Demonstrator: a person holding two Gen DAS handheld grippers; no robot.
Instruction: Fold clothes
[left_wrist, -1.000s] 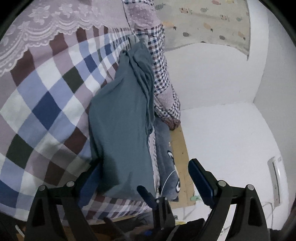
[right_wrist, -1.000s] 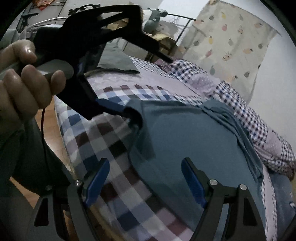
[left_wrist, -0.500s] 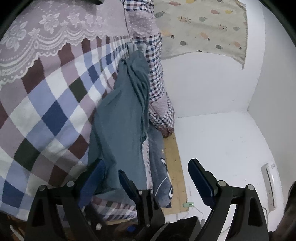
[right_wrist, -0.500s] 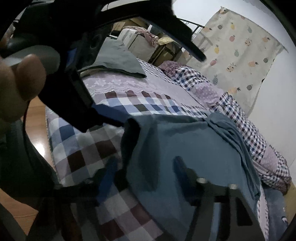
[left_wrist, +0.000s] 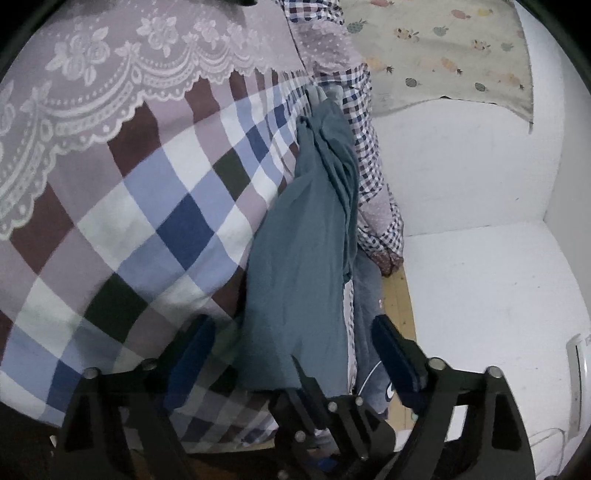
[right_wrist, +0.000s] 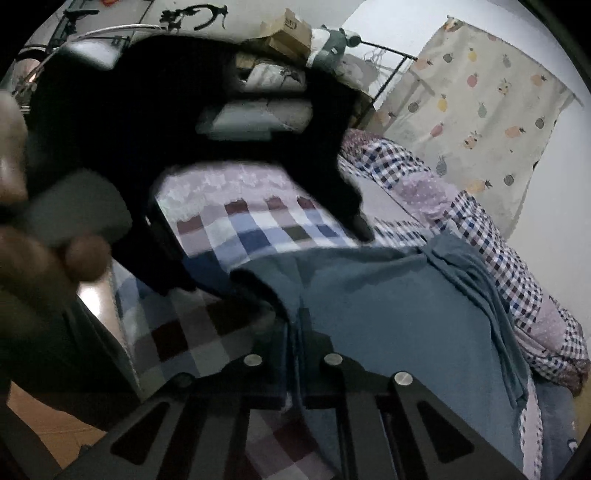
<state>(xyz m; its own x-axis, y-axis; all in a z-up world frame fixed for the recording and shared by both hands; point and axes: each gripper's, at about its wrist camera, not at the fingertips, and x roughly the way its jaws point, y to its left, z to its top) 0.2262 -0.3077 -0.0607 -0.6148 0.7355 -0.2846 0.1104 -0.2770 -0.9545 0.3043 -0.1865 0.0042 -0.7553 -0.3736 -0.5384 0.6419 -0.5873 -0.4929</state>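
Two grippers work a teal garment (right_wrist: 399, 314) lying on the checked bedspread (left_wrist: 155, 221) near its edge: right gripper (right_wrist: 295, 343) pinched shut on the near hem, left gripper (left_wrist: 291, 354) wide apart over it w/ nothing held, so prob. grabbing stage; next, left must clamp a corner.

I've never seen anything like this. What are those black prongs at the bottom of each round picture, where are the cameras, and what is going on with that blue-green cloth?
There is no robot here: a person holds a two-finger gripper in each hand, and each carries a fisheye camera looking along its fingers, hence the round pictures. In the left camera's view, the left gripper stands open over the near end of a teal garment that lies on a checked bedspread. In the right camera's view, the right gripper has its fingers pressed together on an edge of the same garment. The big dark shape there is the other gripper, with the person's hand around its handle.
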